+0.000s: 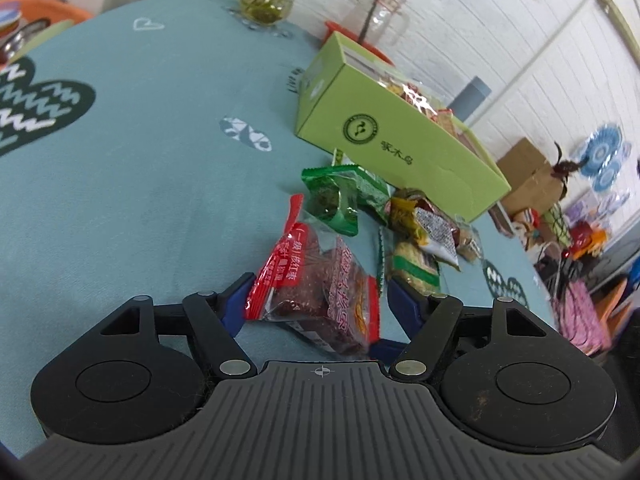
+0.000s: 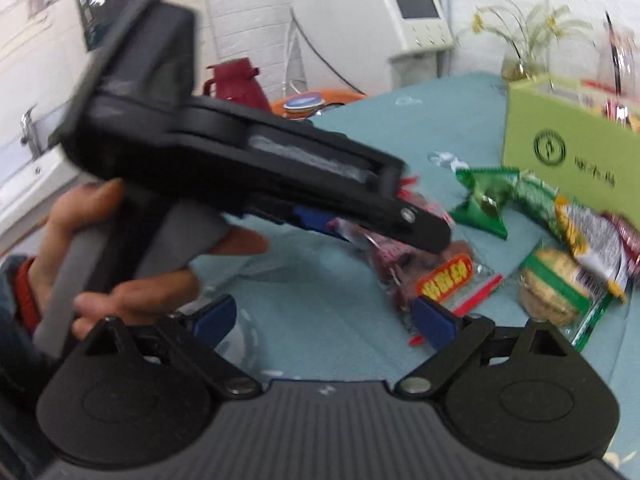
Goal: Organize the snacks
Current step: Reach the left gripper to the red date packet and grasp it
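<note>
Two overlapping red snack packets (image 1: pixel 316 292) lie on the teal tablecloth (image 1: pixel 160 160). My left gripper (image 1: pixel 320 284) has them between its blue pads, which press on their left and right edges. In the right wrist view the left gripper (image 2: pixel 424 232) slants down over the red packets (image 2: pixel 440 280), held by a person's hand (image 2: pixel 132 296). My right gripper (image 2: pixel 324 320) is open above bare cloth, its right pad by the packets' corner. Beyond lie a green packet (image 1: pixel 336 196), a yellow-and-white packet (image 1: pixel 428 224) and a beige-and-green one (image 1: pixel 412 268). The open lime-green box (image 1: pixel 400 140) holds several snacks.
A glass vase with a plant (image 1: pixel 268 4) and a glass jug (image 1: pixel 384 16) stand behind the box. The table's edge runs at the right, with cardboard boxes (image 1: pixel 528 172) past it. A red thermos (image 2: pixel 236 80) and a white appliance (image 2: pixel 400 12) are off the table's far side.
</note>
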Available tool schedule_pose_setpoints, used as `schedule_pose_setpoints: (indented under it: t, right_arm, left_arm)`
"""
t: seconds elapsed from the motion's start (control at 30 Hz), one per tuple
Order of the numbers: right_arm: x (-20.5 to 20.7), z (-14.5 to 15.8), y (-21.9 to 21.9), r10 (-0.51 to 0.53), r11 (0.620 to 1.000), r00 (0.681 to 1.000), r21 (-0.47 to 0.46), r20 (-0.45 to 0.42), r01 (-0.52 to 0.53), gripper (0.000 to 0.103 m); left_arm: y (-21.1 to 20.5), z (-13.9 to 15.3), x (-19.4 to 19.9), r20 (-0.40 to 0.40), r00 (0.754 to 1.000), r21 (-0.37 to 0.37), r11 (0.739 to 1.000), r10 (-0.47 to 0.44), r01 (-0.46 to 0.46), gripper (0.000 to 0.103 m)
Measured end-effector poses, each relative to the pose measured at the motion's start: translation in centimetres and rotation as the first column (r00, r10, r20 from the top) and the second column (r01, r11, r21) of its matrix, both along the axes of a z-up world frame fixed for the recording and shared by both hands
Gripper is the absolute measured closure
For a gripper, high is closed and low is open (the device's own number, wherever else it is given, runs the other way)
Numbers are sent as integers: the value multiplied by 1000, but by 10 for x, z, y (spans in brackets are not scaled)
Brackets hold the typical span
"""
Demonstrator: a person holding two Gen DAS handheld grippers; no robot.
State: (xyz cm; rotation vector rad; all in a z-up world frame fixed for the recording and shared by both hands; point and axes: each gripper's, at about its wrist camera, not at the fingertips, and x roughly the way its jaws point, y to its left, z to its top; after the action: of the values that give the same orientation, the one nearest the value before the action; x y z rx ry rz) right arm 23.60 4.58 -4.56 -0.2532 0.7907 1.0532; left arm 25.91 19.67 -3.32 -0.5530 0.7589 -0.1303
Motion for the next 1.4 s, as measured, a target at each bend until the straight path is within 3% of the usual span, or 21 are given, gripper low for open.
schedule_pose_setpoints:
  t: [0.13,0.33,0.53,0.67,0.8,0.87,0.97,1.0,1.1,1.2,1.3,1.33,1.37,1.4]
  right_arm:
    - [17,11,5,-3,998,987,-54,160,12,10]
    - [76,-23,12,-63,997,998,-48,-14,63,9]
    - [47,-20,-6,-54,998,996,10,-65,55,10]
    - [13,-18,-29,-114,993,990,31,-80,117,10]
    - [-10,-17,-42,-209,977,977,16,-42,210,10]
    - [-12,-14,-47,-238,971,970,11,-47,239,10]
    - [-16,-7,-56,-265,964,964,30,-23,266,10]
    - [-18,-5,-56,-266,963,964,41,-16,266,10]
    - [-20,-8,-52,-261,963,965,61,-27,262,10]
    - [-16,-17,-38,-277,960,961,42,-15,277,10]
    - [-29,-20,-34,-280,960,960,28,13,280,10]
    - [-32,-21,-32,-278,961,960,21,39,277,9]
    - [-35,-21,-30,-276,961,959,10,62,276,14]
    - [-36,-20,-29,-270,963,960,3,77,270,23]
  left_arm:
    - [8,3,6,-2,1000,-1,1000,30,-30,47]
    - [8,1,26,-18,999,35,999,30,-29,52]
    - [-14,2,39,-9,1000,114,993,-30,31,51]
    - [-39,0,35,-3,989,73,986,-150,149,51]
    - [-70,5,26,12,971,159,959,-241,236,55]
    - [-71,15,21,39,978,186,963,-204,193,56]
    - [-54,36,1,103,985,181,977,-136,116,41]
    - [-47,40,-7,109,987,184,978,-117,95,37]
    - [-37,38,-29,74,993,180,980,-95,80,37]
    - [-39,24,-38,21,990,128,982,-141,137,39]
    - [-49,13,-37,-6,985,138,976,-171,170,41]
    - [-53,8,-36,-22,982,137,972,-190,191,47]
    - [-56,5,-37,-12,980,142,970,-199,198,47]
    - [-61,4,-38,-11,978,156,966,-209,208,63]
